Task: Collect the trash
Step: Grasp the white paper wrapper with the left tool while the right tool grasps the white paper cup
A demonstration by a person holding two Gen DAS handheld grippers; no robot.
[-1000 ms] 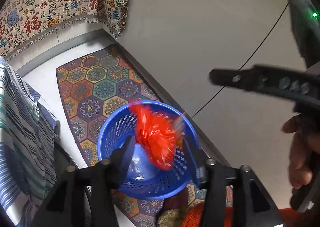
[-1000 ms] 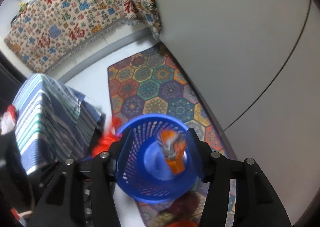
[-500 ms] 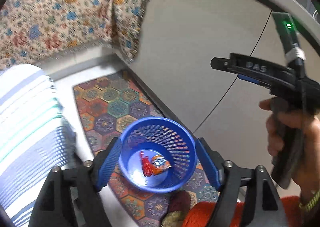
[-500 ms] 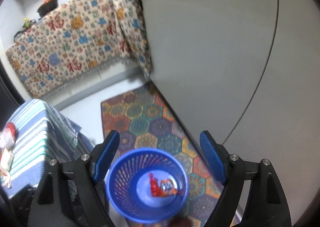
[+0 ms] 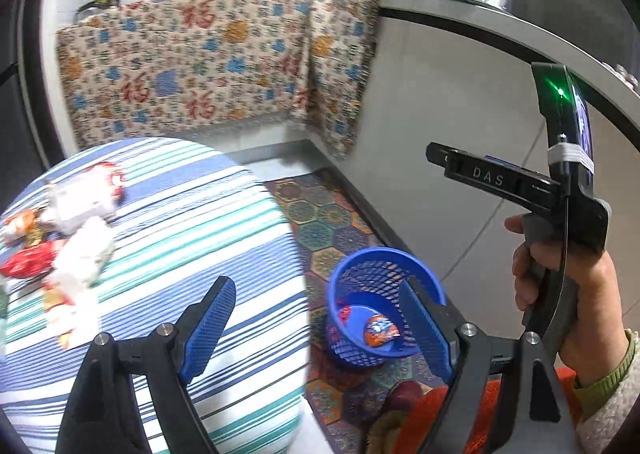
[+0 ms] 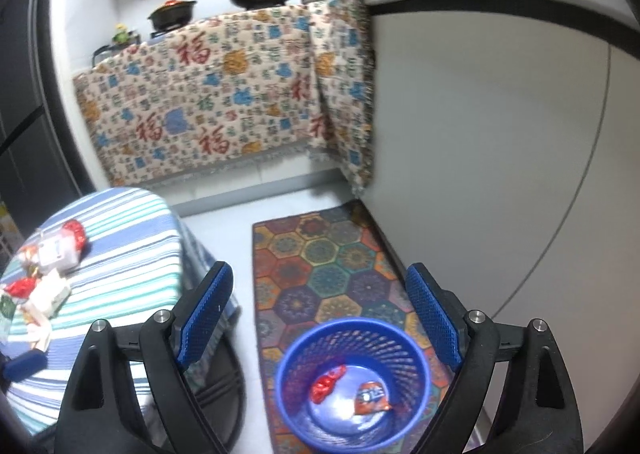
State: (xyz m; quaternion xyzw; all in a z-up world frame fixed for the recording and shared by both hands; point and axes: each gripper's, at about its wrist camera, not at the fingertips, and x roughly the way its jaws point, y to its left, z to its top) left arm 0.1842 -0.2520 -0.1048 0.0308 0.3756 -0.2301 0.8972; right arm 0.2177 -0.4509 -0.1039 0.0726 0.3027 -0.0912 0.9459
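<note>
A blue mesh wastebasket (image 6: pixel 416 364) stands on the floor rug; it also shows in the left wrist view (image 5: pixel 360 278). Inside it lie a red wrapper (image 6: pixel 326 382) and an orange wrapper (image 6: pixel 370 398), the orange one also in the left wrist view (image 5: pixel 380 332). Several wrappers and white packets (image 5: pixel 76 230) lie on the striped tablecloth (image 5: pixel 192 221), also in the right wrist view (image 6: pixel 52 266). My left gripper (image 5: pixel 320 328) is open and empty, between table and basket. My right gripper (image 6: pixel 320 318) is open and empty, high above the basket; its body shows in the left wrist view (image 5: pixel 560 189).
A patterned rug (image 6: pixel 320 254) lies along a grey cabinet wall (image 6: pixel 480 133). A patterned cloth (image 6: pixel 224 101) hangs over a counter with pans at the back. The round table's dark base (image 6: pixel 224 386) stands left of the basket.
Both wrappers dropped into the basket. Both grippers then rose and pulled back; the left one swung left, bringing the striped table and its trash into view.
</note>
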